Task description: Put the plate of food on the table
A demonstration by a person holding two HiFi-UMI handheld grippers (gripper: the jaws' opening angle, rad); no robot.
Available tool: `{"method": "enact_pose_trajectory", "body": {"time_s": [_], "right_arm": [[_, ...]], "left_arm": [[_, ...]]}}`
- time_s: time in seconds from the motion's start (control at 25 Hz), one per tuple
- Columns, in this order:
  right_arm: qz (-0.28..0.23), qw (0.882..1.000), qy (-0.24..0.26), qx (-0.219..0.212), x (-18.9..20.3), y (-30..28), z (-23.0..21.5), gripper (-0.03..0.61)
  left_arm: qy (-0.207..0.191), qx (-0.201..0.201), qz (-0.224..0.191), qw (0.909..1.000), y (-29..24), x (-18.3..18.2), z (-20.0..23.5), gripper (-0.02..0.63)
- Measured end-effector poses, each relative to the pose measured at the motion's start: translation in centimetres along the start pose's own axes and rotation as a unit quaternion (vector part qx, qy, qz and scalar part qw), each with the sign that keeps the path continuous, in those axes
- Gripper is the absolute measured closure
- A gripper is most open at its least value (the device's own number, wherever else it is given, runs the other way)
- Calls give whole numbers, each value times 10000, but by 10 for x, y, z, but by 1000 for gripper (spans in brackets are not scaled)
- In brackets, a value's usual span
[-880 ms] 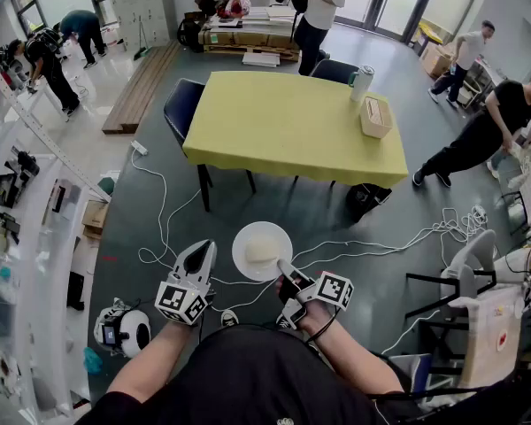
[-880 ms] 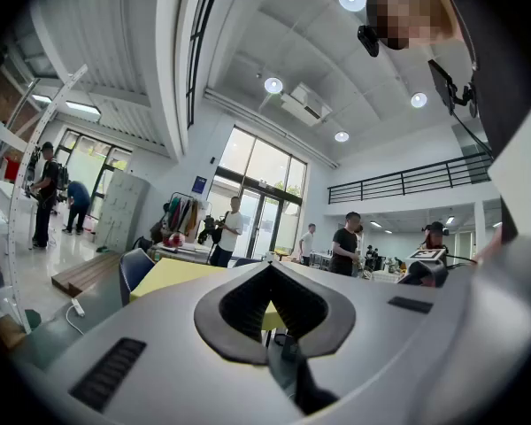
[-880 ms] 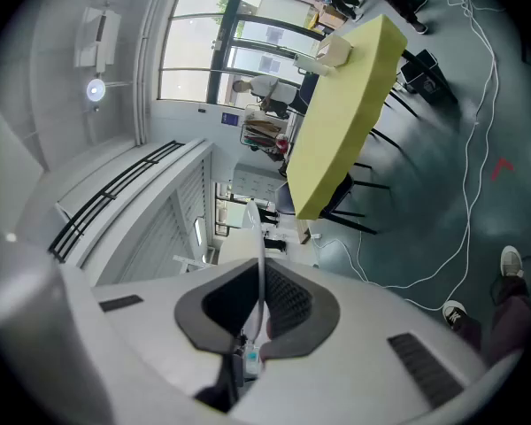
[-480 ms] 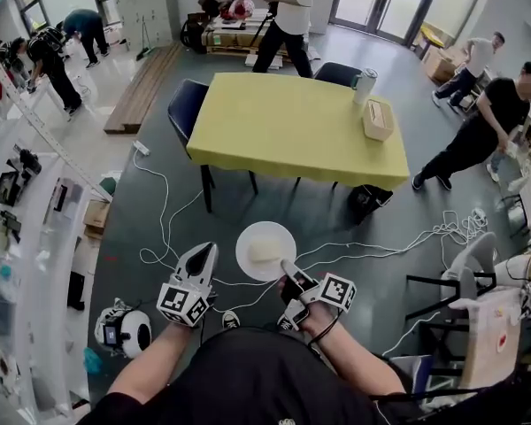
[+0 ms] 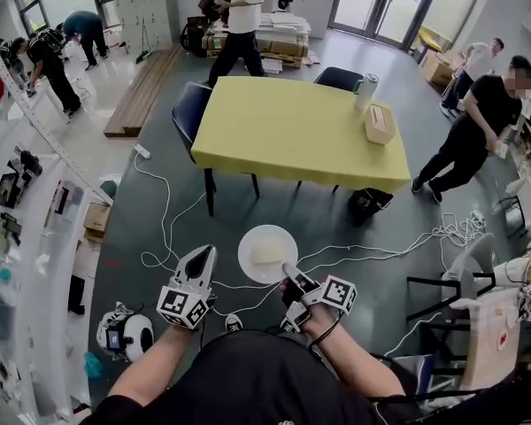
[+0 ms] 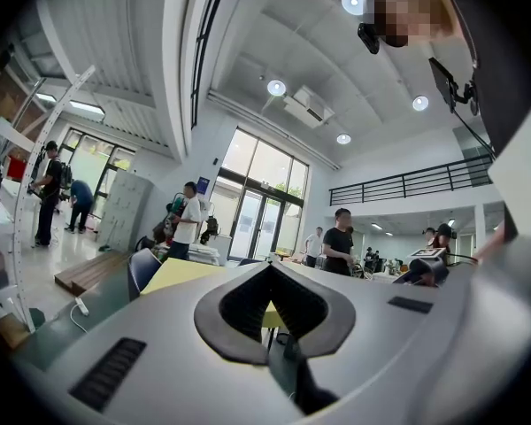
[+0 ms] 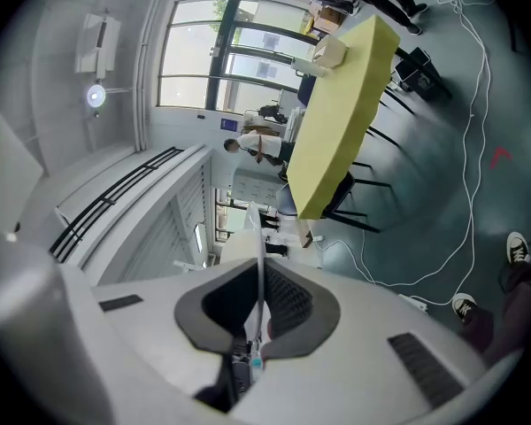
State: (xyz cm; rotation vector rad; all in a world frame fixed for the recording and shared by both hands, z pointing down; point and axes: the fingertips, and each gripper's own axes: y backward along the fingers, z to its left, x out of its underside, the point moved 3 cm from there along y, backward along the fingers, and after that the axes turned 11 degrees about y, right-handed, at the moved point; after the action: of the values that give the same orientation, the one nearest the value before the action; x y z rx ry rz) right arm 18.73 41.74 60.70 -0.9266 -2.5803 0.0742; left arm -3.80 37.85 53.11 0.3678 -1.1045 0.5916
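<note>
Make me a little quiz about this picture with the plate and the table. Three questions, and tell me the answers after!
1. True or false: the plate of food already sits on the table.
2. Which gripper holds the plate's rim? A) the left gripper B) the right gripper C) both
3. Fill the blank: the table's top is coloured ____.

Key
1. False. The plate is held above the floor, short of the table.
2. B. The left gripper is shut on nothing.
3. Yellow.
</note>
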Motion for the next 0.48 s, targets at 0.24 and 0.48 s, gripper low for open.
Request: {"method": "enact_pose_trajectory", "body": {"time_s": [0.24,0.48], "right_arm": [[-90,10000,-11,0,17,-18,11,557],[-135,9999,58,-14,33,-36,20,557]], "left_arm": [[39,18,-6,10000,18,-7,25,606],[39,-49,-44,10000,36,-13,52,606]]}}
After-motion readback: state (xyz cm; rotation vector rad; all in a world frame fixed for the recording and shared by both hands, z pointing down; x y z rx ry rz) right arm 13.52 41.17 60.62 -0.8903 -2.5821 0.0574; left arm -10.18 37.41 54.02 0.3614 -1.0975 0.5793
